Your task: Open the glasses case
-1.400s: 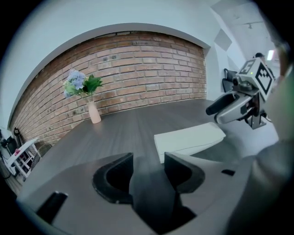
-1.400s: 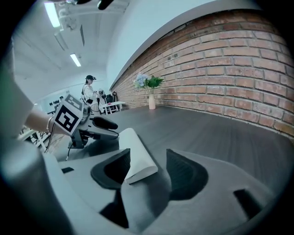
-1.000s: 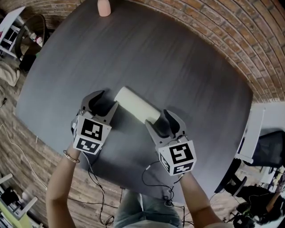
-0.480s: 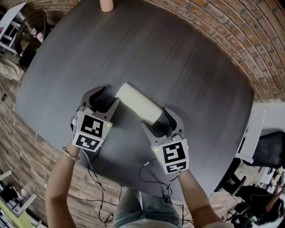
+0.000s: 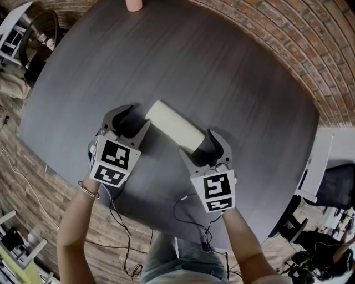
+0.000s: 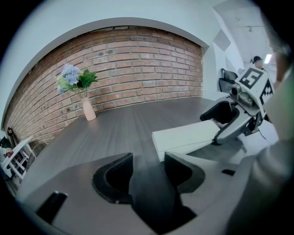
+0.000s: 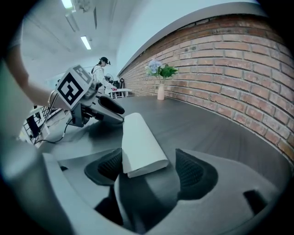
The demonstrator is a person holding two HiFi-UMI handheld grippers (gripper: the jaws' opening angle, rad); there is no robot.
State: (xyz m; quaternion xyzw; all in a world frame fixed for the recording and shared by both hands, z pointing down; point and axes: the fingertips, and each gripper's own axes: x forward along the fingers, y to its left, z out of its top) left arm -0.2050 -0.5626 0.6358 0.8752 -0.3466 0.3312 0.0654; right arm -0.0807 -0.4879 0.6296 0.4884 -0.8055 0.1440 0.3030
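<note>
A white closed glasses case (image 5: 175, 126) lies flat on the dark round table (image 5: 233, 72). Its right end sits between the jaws of my right gripper (image 5: 204, 145), which have just been opening. In the right gripper view a gap shows between the case (image 7: 140, 142) and the right pad, and the case lies close against the left pad. My left gripper (image 5: 130, 119) rests open just left of the case's other end, with only table between its jaws (image 6: 149, 160). From there the case (image 6: 188, 137) lies to the right, beside the right pad.
A pink vase (image 5: 133, 4) with flowers (image 6: 76, 75) stands at the table's far edge, before a brick wall. Cables (image 5: 188, 211) trail over the near edge. Chairs and shelving stand around the table on the wood floor.
The right gripper's jaws have spread wider around the case's end and the gripper has rolled a little. The case and the left gripper have stayed put.
</note>
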